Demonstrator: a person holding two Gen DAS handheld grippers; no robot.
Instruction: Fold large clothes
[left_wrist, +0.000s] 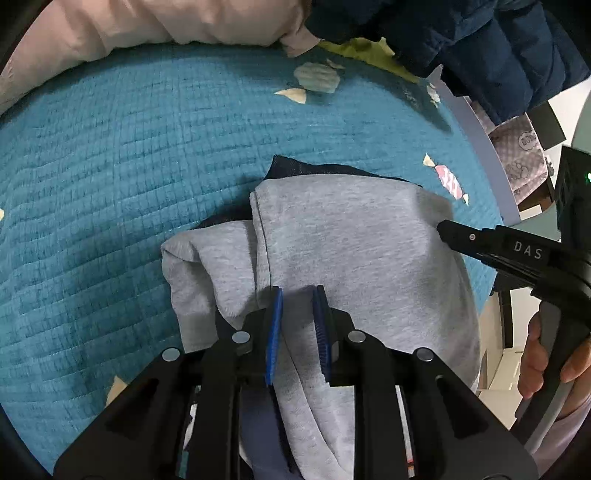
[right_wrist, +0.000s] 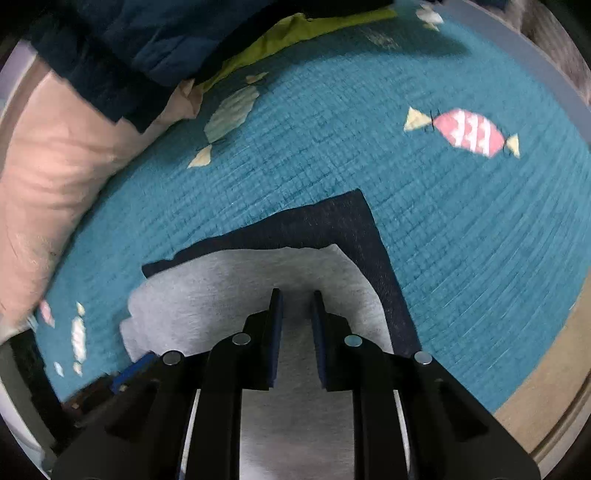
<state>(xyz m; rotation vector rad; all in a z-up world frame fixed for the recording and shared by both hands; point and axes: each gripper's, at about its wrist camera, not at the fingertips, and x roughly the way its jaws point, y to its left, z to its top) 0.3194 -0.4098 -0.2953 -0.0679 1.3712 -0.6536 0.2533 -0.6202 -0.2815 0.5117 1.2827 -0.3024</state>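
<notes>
Grey garment (left_wrist: 343, 243) lies half-folded on teal quilt (left_wrist: 110, 166), over a navy piece (right_wrist: 332, 221). Left gripper (left_wrist: 297, 295) pinches a grey fold; right gripper (right_wrist: 295, 299) jaws narrowly apart, grip unclear. Soft, floppy, light: grab edges or corners.

Left gripper (left_wrist: 297, 295) pointing steeply down, jaws narrow, pinching grey cloth between blue pads (left_wrist: 274, 332). Right gripper (right_wrist: 295, 299) likewise steep, jaws narrow, cloth between them. Hand (left_wrist: 546, 354) wrapped round right handle at 4 o'clock.
</notes>
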